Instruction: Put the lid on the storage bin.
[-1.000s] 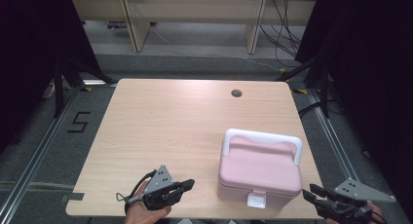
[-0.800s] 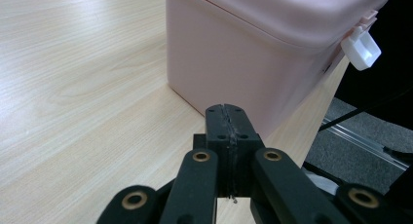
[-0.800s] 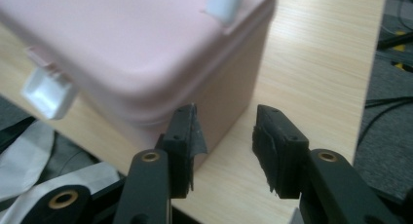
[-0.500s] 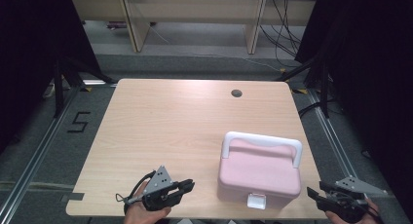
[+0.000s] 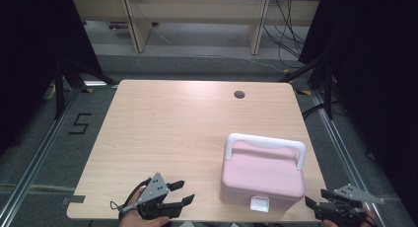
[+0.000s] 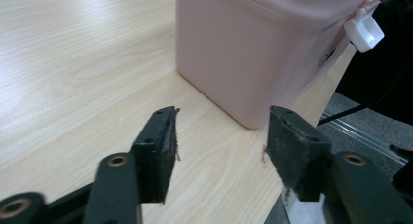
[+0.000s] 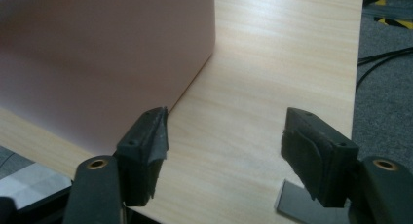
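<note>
A pink box [image 5: 261,172] with a white handle [image 5: 266,142] and a white front latch [image 5: 260,204] stands closed at the table's front right. My left gripper [image 5: 183,192] rests open at the front edge, left of the box, jaws pointing toward it. In the left gripper view the box [image 6: 258,44] fills the upper middle beyond my open left gripper [image 6: 219,136], with the latch [image 6: 364,31] at the right. My right gripper [image 5: 311,203] is open at the front right corner, off the table's edge. In the right gripper view the box wall [image 7: 102,53] stands close to my open right gripper [image 7: 224,136].
The light wooden table [image 5: 172,128] has a round cable hole [image 5: 239,94] near its far edge. Grey floor, metal rails and a "5" mark [image 5: 79,123] surround it. Shelving legs and cables lie beyond the far side.
My right gripper has drifted slightly right and down along the front corner. The left gripper and the box stay where they were.
</note>
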Available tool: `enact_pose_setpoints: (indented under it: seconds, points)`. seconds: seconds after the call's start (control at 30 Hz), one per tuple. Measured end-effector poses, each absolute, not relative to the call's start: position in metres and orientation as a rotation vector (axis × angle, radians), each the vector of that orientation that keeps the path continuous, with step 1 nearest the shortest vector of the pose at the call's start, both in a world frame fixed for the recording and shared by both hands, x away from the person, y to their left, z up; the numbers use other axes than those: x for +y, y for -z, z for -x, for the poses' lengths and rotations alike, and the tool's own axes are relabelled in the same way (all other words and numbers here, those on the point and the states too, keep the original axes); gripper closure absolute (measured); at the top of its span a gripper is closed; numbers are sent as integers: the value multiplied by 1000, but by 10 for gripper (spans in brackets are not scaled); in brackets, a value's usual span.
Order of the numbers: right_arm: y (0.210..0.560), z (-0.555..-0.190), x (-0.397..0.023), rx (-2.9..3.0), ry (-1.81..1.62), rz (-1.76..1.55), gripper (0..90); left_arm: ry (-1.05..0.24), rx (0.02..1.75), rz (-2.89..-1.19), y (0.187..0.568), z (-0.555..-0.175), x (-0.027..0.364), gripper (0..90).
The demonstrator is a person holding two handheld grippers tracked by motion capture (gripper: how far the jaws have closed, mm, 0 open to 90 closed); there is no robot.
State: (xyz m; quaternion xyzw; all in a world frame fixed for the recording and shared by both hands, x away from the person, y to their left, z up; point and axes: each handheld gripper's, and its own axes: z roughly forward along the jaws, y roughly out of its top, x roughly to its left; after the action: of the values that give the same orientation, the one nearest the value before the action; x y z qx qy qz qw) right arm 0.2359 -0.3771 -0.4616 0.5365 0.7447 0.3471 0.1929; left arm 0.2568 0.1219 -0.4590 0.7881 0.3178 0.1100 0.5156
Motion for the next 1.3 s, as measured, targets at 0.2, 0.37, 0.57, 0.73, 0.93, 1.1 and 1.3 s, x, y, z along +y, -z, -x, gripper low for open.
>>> enact_pose_setpoints:
  seconds: [0.2,0.37,0.57,0.73,0.93,1.1,1.3]
  points:
    - [467,-228,-374,2100,-966,-1537,321,-272,772,-1919,464,-252,126,320]
    - [472,-225,-375,2118,-942,-1494,307,-269,764,-1943,468,-248,128,275]
    - [472,-222,-373,2109,-939,-1546,301,-270,763,-1951,470,-246,128,226]
    - [474,-224,-376,2122,-936,-1480,301,-265,761,-1957,471,-244,129,212]
    - [474,-223,-376,2110,-936,-1526,300,-269,759,-1960,471,-243,128,211]
    - [474,-224,-378,2117,-926,-1478,298,-264,751,-1965,472,-244,128,212]
    - [475,-225,-378,2120,-925,-1476,285,-263,753,-1966,472,-244,128,211]
